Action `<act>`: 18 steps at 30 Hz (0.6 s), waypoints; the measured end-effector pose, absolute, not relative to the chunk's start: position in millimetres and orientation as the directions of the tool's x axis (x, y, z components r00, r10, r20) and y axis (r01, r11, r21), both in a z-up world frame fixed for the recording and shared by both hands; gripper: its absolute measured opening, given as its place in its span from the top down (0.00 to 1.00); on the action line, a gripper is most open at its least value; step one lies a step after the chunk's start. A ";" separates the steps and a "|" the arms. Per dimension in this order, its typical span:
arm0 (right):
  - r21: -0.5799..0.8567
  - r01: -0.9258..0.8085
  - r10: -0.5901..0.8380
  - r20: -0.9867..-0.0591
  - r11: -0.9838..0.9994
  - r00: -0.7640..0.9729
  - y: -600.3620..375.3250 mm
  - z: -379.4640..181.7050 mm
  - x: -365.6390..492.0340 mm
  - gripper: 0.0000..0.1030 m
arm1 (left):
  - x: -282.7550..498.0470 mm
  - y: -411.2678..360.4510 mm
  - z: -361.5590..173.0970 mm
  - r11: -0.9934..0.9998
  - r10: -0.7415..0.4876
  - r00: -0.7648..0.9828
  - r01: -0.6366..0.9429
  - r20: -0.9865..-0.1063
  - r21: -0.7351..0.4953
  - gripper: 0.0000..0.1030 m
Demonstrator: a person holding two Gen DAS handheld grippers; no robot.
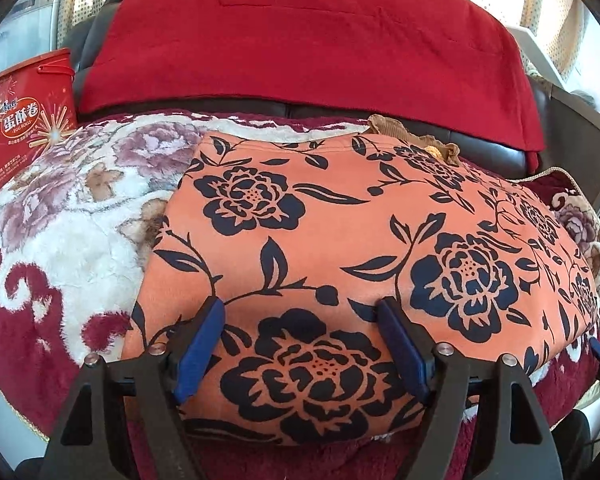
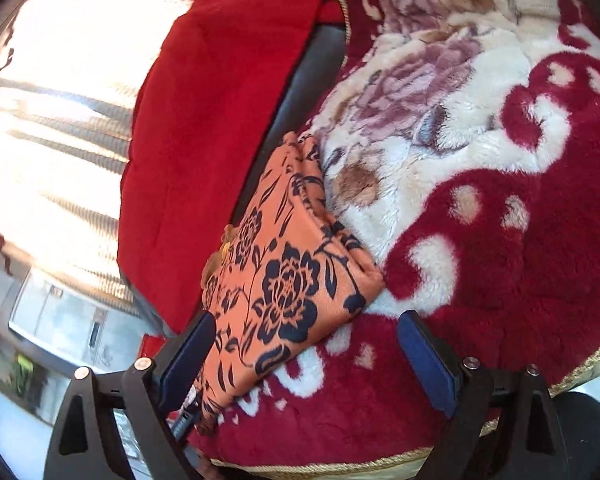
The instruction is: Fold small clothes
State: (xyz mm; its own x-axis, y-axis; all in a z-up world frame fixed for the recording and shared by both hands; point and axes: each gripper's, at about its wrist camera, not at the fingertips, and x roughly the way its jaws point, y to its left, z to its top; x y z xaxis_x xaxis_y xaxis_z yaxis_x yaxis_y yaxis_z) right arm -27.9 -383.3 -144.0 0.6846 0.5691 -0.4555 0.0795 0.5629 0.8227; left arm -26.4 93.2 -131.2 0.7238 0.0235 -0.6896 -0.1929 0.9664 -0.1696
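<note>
Plush maroon-cream floral blanket [image 1: 60, 240] covers seat, soft flat bed for folding; red cloth [image 1: 300, 40] drapes backrest, egg-roll tin [image 1: 20, 120] at far left.

Left wrist view: orange floral garment [image 1: 320, 220] lies folded flat on blanket. Left gripper [image 1: 304, 344] hovers over its near edge, fingers spread wide, grasping nothing; likely placed to pinch edge for next fold.

Right wrist view: same garment [image 2: 284, 272] seen from its end, layers stacked. Right gripper [image 2: 308, 352] fingers released, straddling garment corner, nothing clamped.

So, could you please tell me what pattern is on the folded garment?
The folded garment is orange with dark navy flowers and leaves, clearest in the left wrist view.
</note>
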 end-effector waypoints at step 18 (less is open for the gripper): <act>0.578 0.065 0.393 -0.629 0.814 0.671 -330.8 -103.5 0.0 0.89 | -36.3 87.7 -128.6 0.963 0.150 0.740 -0.261 -0.656 -0.075 0.22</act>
State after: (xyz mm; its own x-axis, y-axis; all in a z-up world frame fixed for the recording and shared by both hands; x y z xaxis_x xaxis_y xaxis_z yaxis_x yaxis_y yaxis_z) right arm 0.0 -330.8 -103.5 0.6713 0.3925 -0.6288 0.0651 0.8138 0.5775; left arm -36.3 87.7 -128.6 0.7402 0.1496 -0.6556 -0.2606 0.9625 -0.0746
